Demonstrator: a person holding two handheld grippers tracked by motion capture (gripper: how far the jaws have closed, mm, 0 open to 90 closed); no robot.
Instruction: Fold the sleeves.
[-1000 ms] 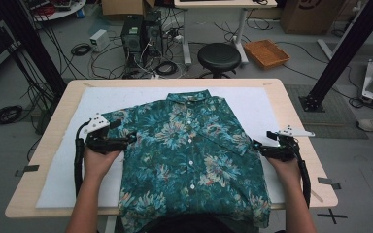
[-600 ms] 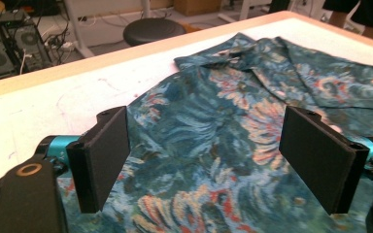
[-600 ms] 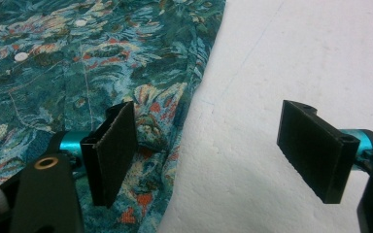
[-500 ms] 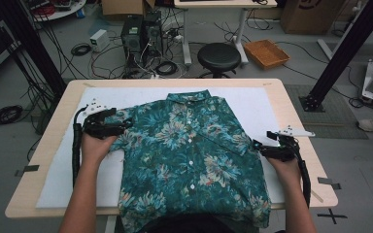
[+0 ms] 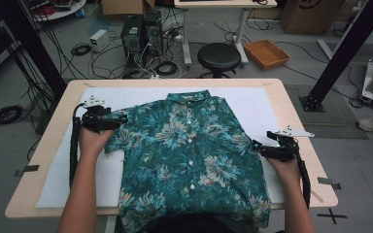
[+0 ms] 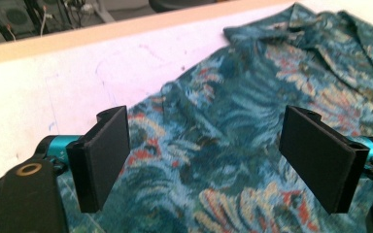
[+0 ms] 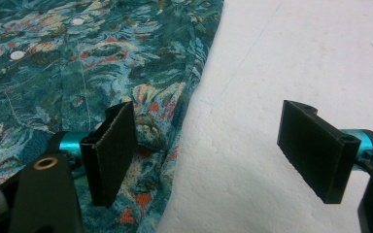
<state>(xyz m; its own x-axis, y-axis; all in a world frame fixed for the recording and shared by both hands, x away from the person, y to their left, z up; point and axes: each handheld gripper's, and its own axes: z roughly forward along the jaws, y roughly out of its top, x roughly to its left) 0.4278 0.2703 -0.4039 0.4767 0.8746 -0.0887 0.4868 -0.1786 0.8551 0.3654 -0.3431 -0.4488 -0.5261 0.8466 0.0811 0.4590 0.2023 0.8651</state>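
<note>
You are holding two grippers over one shirt (image 5: 190,160), a teal short-sleeved button-up with a floral print. It lies flat, front side up, on one white sheet (image 5: 272,109) that covers most of the wooden table (image 5: 301,121). The collar points away from you and the hem hangs over the near table edge. Four white buttons can be counted down its front in the high view.

Your left gripper (image 5: 121,119) sits at the shirt's left sleeve, up near the shoulder. In the left gripper view its two black jaws are spread wide apart, with patterned cloth lying beneath and between them and nothing pinched.

Your right gripper (image 5: 256,145) sits at the shirt's right edge, just below the other sleeve. In the right gripper view its two jaws are also spread wide; one hovers over the shirt's edge, the other over the bare white sheet, gripping nothing.

One black stool (image 5: 218,56) stands beyond the table's far side.
</note>
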